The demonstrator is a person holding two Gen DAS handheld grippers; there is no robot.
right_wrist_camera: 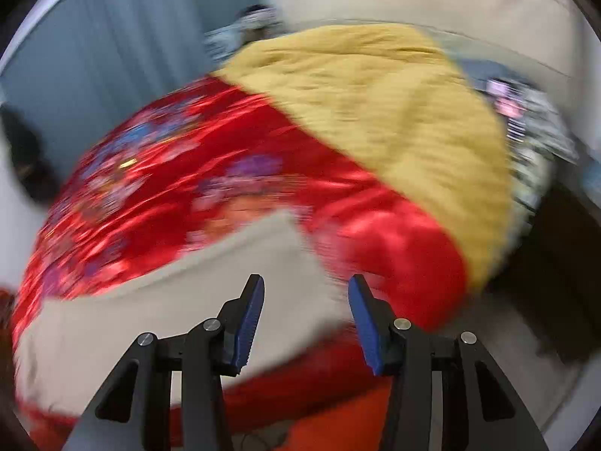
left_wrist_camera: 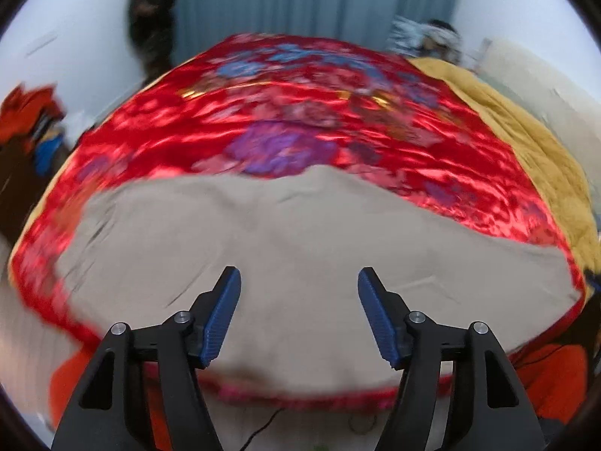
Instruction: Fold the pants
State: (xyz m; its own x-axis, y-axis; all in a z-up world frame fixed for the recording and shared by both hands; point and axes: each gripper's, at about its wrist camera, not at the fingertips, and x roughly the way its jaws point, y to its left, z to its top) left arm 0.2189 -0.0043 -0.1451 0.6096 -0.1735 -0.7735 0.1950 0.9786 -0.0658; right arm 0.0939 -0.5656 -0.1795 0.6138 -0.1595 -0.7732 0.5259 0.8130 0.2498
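Beige pants [left_wrist_camera: 293, 233] lie flat across the near part of a bed covered by a shiny red flowered quilt [left_wrist_camera: 300, 112]. My left gripper [left_wrist_camera: 299, 276] hovers above the pants near their front edge, its blue pads wide apart and nothing between them. In the right wrist view the same pants [right_wrist_camera: 180, 300] stretch to the left, their right end with a corner at upper centre. My right gripper [right_wrist_camera: 306, 282] is open above that right end, with no cloth pinched. Both views are blurred by motion.
A mustard yellow blanket [right_wrist_camera: 375, 112] covers the bed's right side. Orange cloth [left_wrist_camera: 552, 376] hangs below the bed's front edge. A pile of clothes [left_wrist_camera: 33, 120] sits at the left. Grey-blue curtains [left_wrist_camera: 308, 0] hang behind, and a cable [left_wrist_camera: 263, 424] lies on the floor.
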